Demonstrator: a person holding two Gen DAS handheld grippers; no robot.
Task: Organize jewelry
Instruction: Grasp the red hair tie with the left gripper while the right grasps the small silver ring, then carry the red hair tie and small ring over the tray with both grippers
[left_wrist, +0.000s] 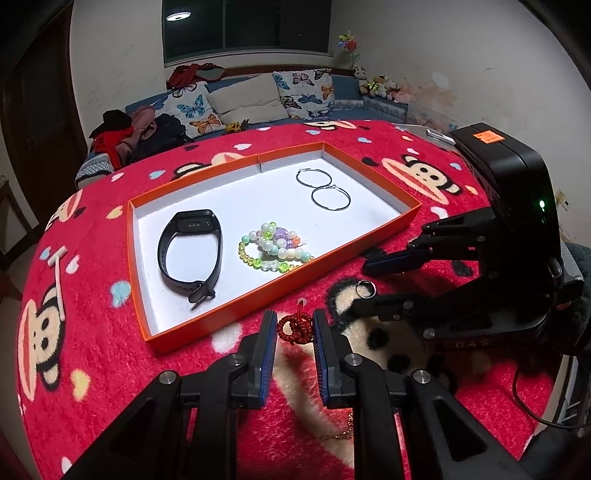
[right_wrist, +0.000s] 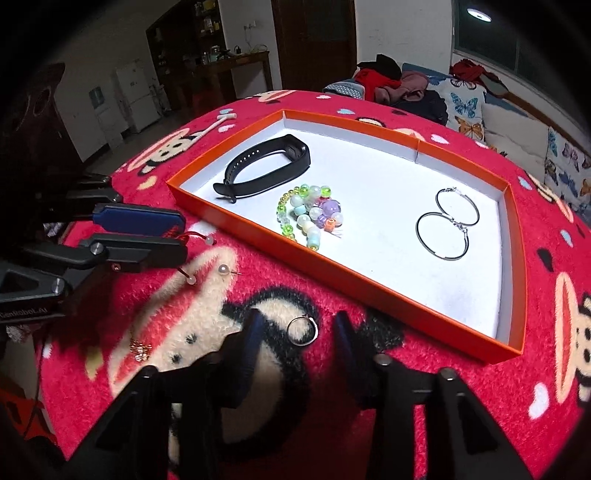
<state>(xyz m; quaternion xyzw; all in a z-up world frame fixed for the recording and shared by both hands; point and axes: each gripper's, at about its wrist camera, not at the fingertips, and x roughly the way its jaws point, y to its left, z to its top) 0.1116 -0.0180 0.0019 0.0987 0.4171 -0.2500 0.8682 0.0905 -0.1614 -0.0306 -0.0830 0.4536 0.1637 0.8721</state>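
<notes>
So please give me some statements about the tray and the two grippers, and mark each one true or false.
1. The black wristband lies inside the orange tray. True.
2. The silver ring lies in the tray. False: it lies on the red blanket, between the open fingers of the right gripper.
3. Two hoop earrings lie in the tray. True.
4. The left gripper is shut on the bead bracelets. False: it is open around a red knot charm.
</notes>
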